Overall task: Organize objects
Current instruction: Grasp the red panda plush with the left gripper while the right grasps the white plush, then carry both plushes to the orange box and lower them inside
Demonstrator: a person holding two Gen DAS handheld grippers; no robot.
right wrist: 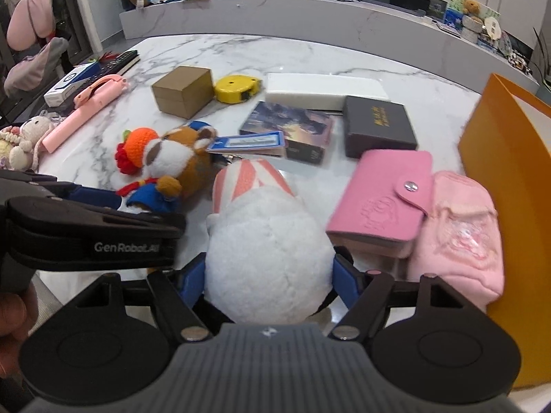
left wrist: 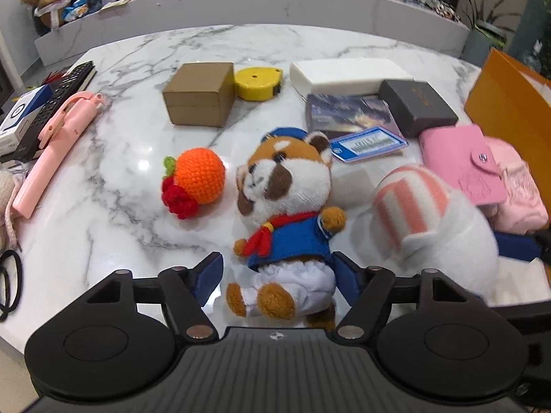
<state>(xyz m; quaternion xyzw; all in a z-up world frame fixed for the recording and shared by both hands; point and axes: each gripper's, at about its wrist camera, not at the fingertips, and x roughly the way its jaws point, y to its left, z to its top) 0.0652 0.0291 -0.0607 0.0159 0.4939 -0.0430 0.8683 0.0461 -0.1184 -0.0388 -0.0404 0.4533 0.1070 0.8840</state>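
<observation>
on the marble table, the left gripper stood with its jaws apart around the legs of the red panda plush, the left pad clearly not touching it. beside it, the right gripper was clamped on the white plush, both blue pads pressing its round body.

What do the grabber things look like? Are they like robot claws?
Sort of! Each gripper, the left gripper and the right gripper, is black plastic with two round discs, a ribbed grey middle bearing a small logo, silver rivets on thin black links, and blue finger pads. One body reads "GenRobot.AI" in white. No cables or sleeves show.
</observation>
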